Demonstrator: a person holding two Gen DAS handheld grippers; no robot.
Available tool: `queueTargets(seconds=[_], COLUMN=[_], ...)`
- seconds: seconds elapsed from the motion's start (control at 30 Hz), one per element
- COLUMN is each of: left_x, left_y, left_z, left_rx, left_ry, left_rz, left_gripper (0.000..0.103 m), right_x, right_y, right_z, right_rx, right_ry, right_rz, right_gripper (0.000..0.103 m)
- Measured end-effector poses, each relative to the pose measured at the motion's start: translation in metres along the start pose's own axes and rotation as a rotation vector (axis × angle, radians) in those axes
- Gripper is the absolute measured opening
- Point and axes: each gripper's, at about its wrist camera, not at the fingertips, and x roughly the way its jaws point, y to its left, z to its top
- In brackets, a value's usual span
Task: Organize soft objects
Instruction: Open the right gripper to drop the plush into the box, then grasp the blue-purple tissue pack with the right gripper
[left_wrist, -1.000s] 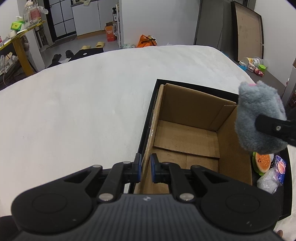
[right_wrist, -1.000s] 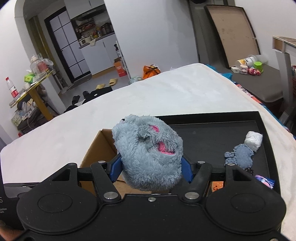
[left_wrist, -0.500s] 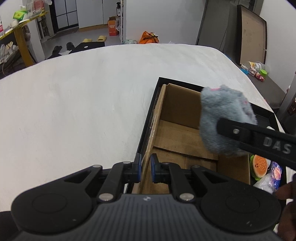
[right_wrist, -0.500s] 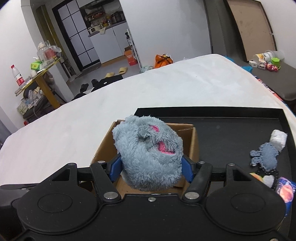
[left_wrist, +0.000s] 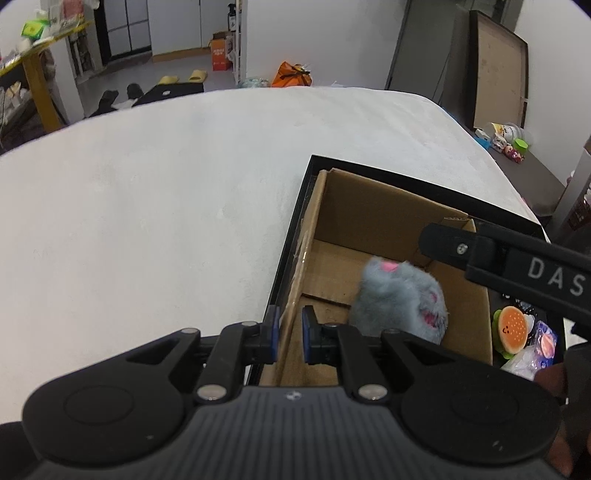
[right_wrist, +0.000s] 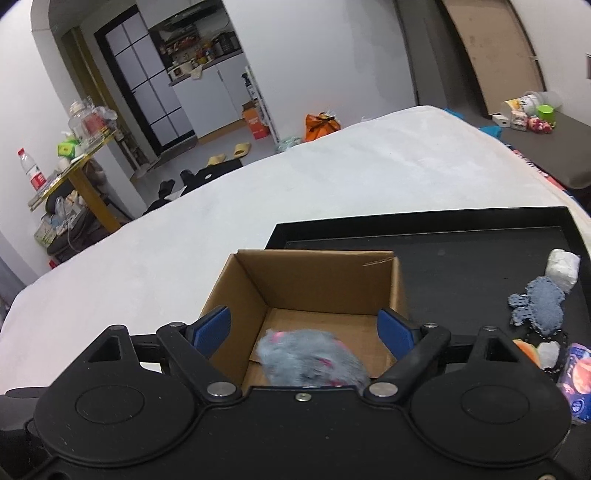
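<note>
Grey plush toy (right_wrist: 312, 356) down inside cardboard box (right_wrist: 321, 277), one item sorted. Right gripper (right_wrist: 304, 328) just opening, spread wide, nothing between pads. Left gripper (left_wrist: 288, 334) clamped on box wall. Small knit toy (right_wrist: 541, 304), burger squishy (left_wrist: 511, 326) waiting on black tray (right_wrist: 461, 221).

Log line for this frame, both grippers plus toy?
left gripper: shut on box wall | right gripper: open, just opening | grey plush: in box

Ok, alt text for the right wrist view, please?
The right gripper, jaws open and just widened, hangs over a cardboard box with a grey plush toy inside, clear of both blue pads. The box stands in a black tray on a white surface, other small soft items to its right.
</note>
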Motion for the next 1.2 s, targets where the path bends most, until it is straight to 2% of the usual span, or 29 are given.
queueTargets(seconds=[0.23, 0.43, 0.5, 0.7, 0.8, 1.2], left_x=[-0.006, -0.008, -0.008, -0.009, -0.01, -0.007], left_y=[-0.005, -0.008, -0.009, -0.015, -0.02, -0.04], left_z=[-0.002, -0.004, -0.005, -0.006, -0.007, -0.011], left_rx=[0.036, 0.055, 0.061, 0.079, 0.099, 0.153], left_ry=[-0.003, -0.005, -0.006, -0.004, -0.008, -0.009], left_rz=[0.002, 0.02, 0.024, 0.041, 0.051, 0.104], left_gripper=[0.015, 0.03, 0.037, 0.046, 0.054, 0.068], right_x=[-0.017, -0.03, -0.03, -0.031, -0.033, -0.027], right_y=[-0.008, -0.027, -0.035, -0.052, -0.061, -0.108], right_z=[-0.003, -0.002, -0.006, -0.013, -0.013, -0.023], right_rx=[0.03, 0.069, 0.083, 0.104, 0.129, 0.25], right_ry=[-0.041, -0.074, -0.072, -0.05, -0.047, -0.018], right_rz=[-0.053, -0.131, -0.174, -0.299, -0.334, -0.464], right_gripper=[0.086, 0.086, 0.086, 0.086, 0.087, 0.089])
